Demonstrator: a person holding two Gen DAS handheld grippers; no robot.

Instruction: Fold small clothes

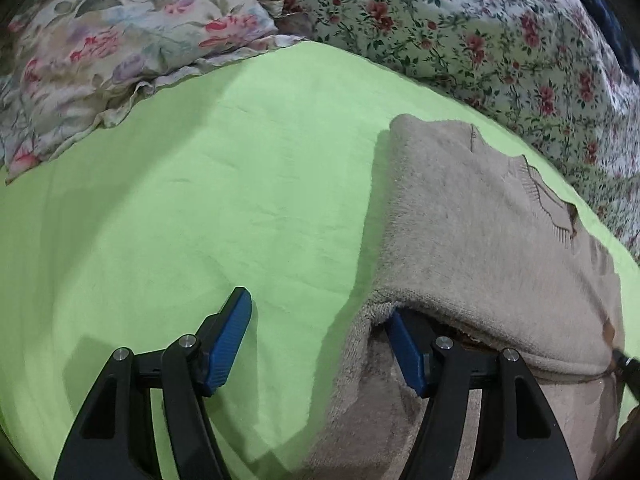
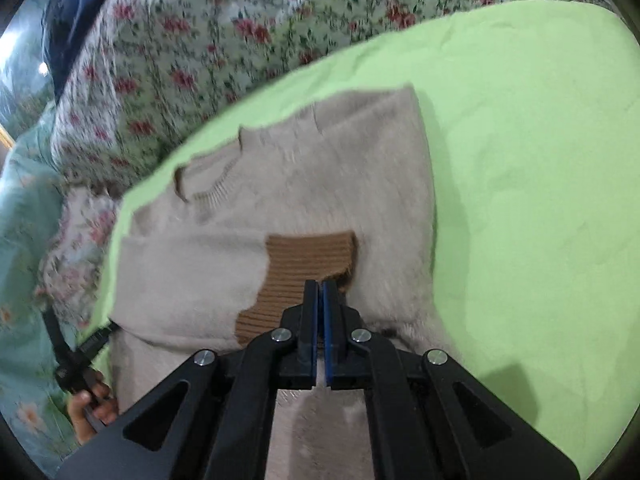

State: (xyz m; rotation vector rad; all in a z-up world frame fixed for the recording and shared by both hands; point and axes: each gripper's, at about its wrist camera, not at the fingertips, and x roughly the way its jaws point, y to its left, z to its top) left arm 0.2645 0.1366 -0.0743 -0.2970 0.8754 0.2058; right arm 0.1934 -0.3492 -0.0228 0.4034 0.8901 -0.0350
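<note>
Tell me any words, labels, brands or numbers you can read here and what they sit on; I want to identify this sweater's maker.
None: no readable text in either view.
The sweater shows no tag or print, only a plain brown cuff.
The green sheet, the floral pillow and the floral cover carry patterns only.
The grippers bear no markings.

One beige sweater [image 1: 480, 232], one green sheet [image 1: 200, 200], one floral pillow [image 1: 120, 52].

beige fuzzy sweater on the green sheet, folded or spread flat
Partly folded: the beige fuzzy sweater has a layer doubled over itself on the green sheet, with its brown ribbed cuff lying on top.
</note>
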